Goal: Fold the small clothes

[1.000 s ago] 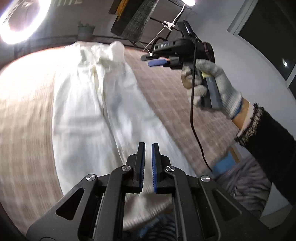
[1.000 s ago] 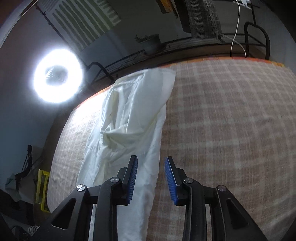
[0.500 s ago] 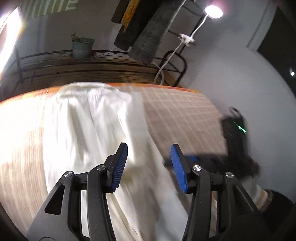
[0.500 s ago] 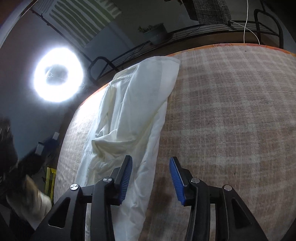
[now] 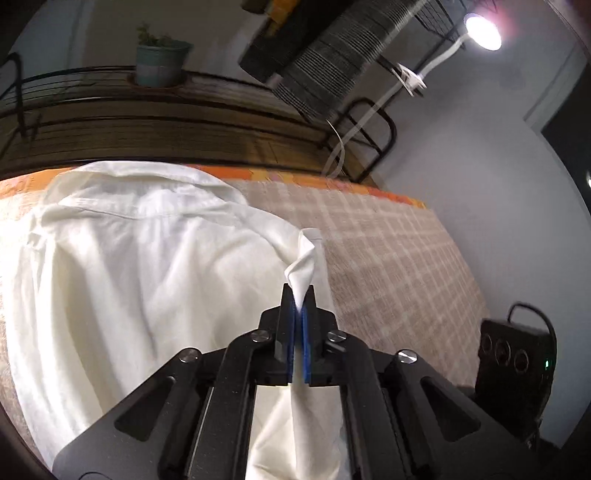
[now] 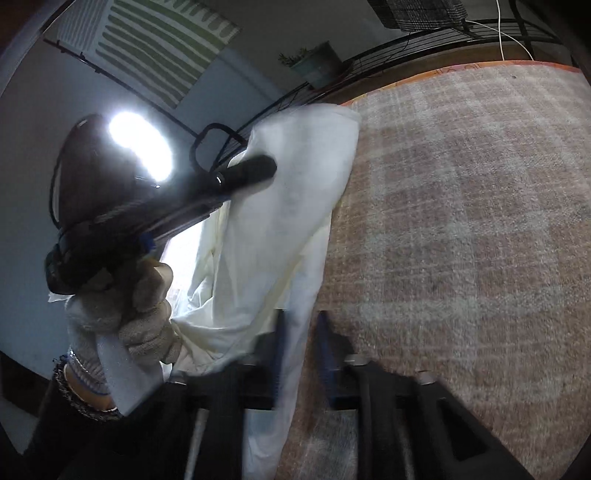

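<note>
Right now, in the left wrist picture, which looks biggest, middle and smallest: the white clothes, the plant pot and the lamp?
1. white clothes, by far the biggest.
2. plant pot.
3. lamp, smallest, but close to the pot and farther off, so unsure.

white garment on checked blanket, gloved left hand gripping left tool, ring light
</note>
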The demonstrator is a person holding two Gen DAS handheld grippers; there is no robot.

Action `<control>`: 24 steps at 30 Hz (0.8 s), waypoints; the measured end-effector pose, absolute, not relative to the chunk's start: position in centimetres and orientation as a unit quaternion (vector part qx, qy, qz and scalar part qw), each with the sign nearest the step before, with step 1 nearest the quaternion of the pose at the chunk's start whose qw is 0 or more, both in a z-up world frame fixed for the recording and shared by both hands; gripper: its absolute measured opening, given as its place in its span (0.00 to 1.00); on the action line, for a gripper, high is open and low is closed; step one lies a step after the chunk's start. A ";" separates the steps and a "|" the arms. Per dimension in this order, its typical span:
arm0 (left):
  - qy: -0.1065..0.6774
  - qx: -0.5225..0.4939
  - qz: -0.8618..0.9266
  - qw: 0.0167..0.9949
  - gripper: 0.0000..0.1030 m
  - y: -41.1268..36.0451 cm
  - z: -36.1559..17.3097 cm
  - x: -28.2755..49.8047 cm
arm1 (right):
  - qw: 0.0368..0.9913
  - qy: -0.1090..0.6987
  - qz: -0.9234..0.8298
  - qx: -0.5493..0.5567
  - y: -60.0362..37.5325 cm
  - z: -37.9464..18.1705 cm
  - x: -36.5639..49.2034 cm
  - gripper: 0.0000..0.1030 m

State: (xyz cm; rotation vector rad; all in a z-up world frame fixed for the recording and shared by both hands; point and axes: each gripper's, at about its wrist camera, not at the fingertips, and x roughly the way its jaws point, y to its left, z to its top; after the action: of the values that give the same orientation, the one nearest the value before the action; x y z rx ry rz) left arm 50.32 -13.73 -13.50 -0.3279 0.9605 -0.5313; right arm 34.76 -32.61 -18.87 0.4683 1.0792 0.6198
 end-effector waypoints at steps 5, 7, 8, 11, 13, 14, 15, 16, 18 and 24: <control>0.474 -0.166 -0.179 0.846 0.00 -11.4 -15.9 50.9 | 0.799 0.491 0.276 0.211 -33.5 -18.7 34.1 0.00; 0.475 -0.148 -0.172 0.850 0.00 -11.9 -16.1 50.9 | 0.796 0.490 0.272 0.227 -34.1 -19.1 34.1 0.00; 0.468 -0.146 -0.166 0.856 0.00 -12.1 -15.8 50.8 | 0.792 0.495 0.273 0.229 -34.2 -19.4 34.2 0.00; 0.451 -0.137 -0.160 0.867 0.00 -12.7 -15.0 50.7 | 0.792 0.492 0.275 0.236 -34.4 -19.3 34.2 0.00; 0.440 -0.123 -0.159 0.875 0.00 -13.0 -14.5 50.7 | 0.784 0.491 0.290 0.245 -34.6 -19.2 34.2 0.00; 0.438 -0.114 -0.156 0.878 0.00 -13.2 -14.3 50.7 | 0.782 0.487 0.299 0.250 -34.9 -19.0 34.2 0.06; 0.438 -0.105 -0.155 0.879 0.00 -13.3 -14.2 50.7 | 0.786 0.482 0.298 0.248 -35.1 -18.6 34.3 0.11; 0.439 -0.102 -0.151 0.880 0.01 -13.2 -14.1 50.7 | 0.796 0.477 0.284 0.239 -35.5 -17.9 34.7 0.29; 0.442 -0.096 -0.131 0.882 0.20 -13.0 -13.8 50.9 | 0.806 0.461 0.276 0.247 -36.3 -17.0 35.6 0.40; 0.386 -0.081 -0.134 0.909 0.26 -10.9 -9.6 48.1 | 0.812 0.454 0.266 0.251 -36.3 -16.8 41.8 0.41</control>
State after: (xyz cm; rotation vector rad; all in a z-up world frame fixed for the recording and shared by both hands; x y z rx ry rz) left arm 48.07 -10.94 -9.59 -0.1672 0.7959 -0.2760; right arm 41.77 -36.27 -16.82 0.5368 0.9696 0.5670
